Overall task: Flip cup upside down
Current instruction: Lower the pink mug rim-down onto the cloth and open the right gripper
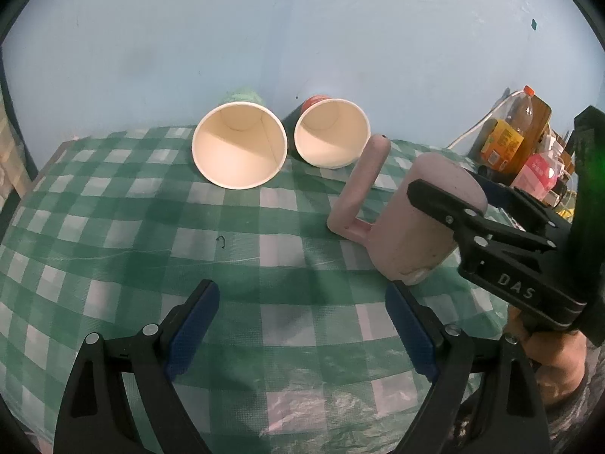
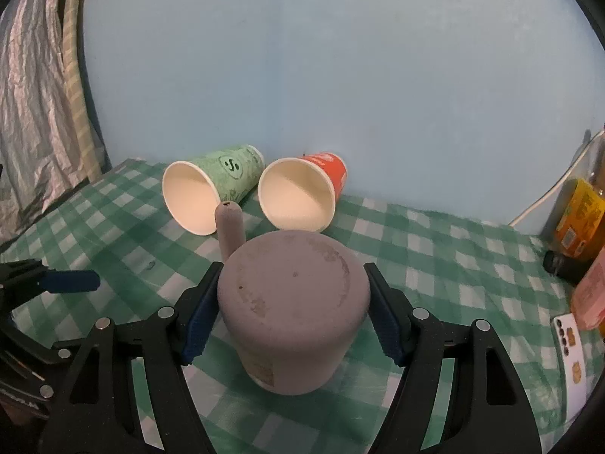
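Observation:
A pink mug (image 2: 295, 310) with a long handle (image 2: 228, 227) stands upside down on the green checked tablecloth (image 2: 435, 265), base up. My right gripper (image 2: 291, 310) has its jaws around the mug's sides, the pads close to or just touching it. In the left wrist view the mug (image 1: 423, 223) stands at the right with the right gripper (image 1: 453, 212) around it. My left gripper (image 1: 302, 329) is open and empty, low over the cloth, left of the mug.
A green paper cup (image 2: 211, 189) and a red paper cup (image 2: 302, 193) lie on their sides near the blue wall, mouths toward me. Bottles and a yellow box (image 1: 503, 143) stand at the right. A curtain (image 2: 34, 113) hangs at the left.

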Motion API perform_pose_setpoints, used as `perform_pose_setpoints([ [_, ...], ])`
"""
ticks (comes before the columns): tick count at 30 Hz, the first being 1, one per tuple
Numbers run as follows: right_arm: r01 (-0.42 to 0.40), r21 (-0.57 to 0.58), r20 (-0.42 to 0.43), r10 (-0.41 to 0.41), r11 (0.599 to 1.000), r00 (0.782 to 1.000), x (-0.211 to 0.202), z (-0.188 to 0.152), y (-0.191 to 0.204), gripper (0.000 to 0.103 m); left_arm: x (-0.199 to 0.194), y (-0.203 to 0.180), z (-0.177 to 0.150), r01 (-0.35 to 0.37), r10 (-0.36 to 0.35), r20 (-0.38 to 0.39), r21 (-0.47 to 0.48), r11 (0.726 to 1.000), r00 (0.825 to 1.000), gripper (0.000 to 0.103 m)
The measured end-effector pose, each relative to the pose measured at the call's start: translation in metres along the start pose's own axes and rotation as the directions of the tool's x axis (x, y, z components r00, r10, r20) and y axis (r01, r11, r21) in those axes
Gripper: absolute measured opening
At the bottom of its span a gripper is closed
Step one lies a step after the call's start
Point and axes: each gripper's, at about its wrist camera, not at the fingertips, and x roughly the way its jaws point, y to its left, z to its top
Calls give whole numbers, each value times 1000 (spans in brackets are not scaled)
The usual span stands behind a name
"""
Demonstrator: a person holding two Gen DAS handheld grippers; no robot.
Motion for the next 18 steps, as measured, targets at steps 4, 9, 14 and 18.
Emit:
perform_pose_setpoints([
  [4,4,7,13,-4,1000,1000,-8,0,-1,73,-4,1,0,-1,2,29,-13,1000,1000,91],
  [9,28,21,82,-29,999,996,-36,-4,1,76,-16,-2,-2,-21,22,80,-11,1000,997,91],
  [14,19,28,172,-23,999,985,-73,-8,1,76,-35,-16,-8,-39,36,143,17,999,989,94],
  [18,23,28,243,-29,999,970,-102,-14,1,84,-57,-32,-16,-72,59,229,51,996,972,103],
])
